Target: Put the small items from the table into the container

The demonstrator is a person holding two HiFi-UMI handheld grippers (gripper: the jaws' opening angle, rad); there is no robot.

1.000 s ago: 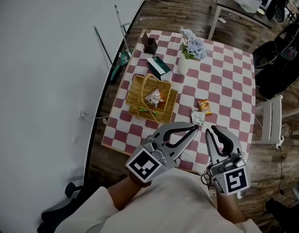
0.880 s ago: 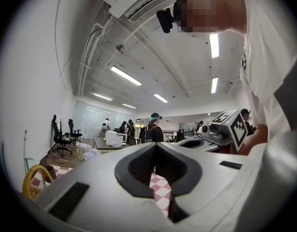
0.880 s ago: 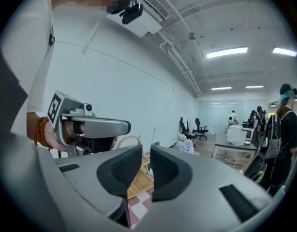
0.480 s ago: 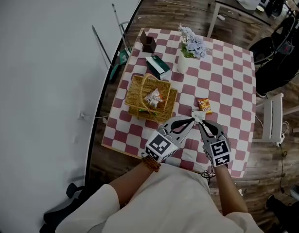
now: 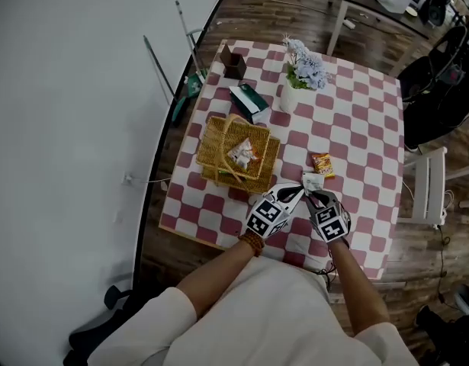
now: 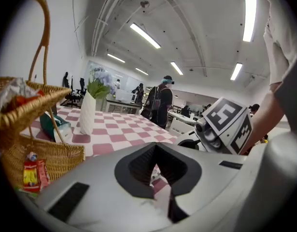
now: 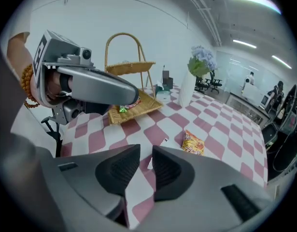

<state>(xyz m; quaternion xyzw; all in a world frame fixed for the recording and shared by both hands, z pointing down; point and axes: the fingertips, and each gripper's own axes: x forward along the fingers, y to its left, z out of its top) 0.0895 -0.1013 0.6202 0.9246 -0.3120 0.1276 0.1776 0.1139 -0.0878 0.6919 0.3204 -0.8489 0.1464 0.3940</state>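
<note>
Head view, lower centre: right gripper (image 5: 316, 197) is opening its empty jaws just over the white packet (image 5: 311, 181), probably to take it. Left gripper (image 5: 293, 194) is closed, empty. Basket (image 5: 207, 149) waits further left.

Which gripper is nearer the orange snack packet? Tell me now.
Right. The right gripper, jaws opening over a white packet, sits just short of the orange snack packet, ahead and slightly right of it. The left gripper is alongside, farther toward the basket.
</note>
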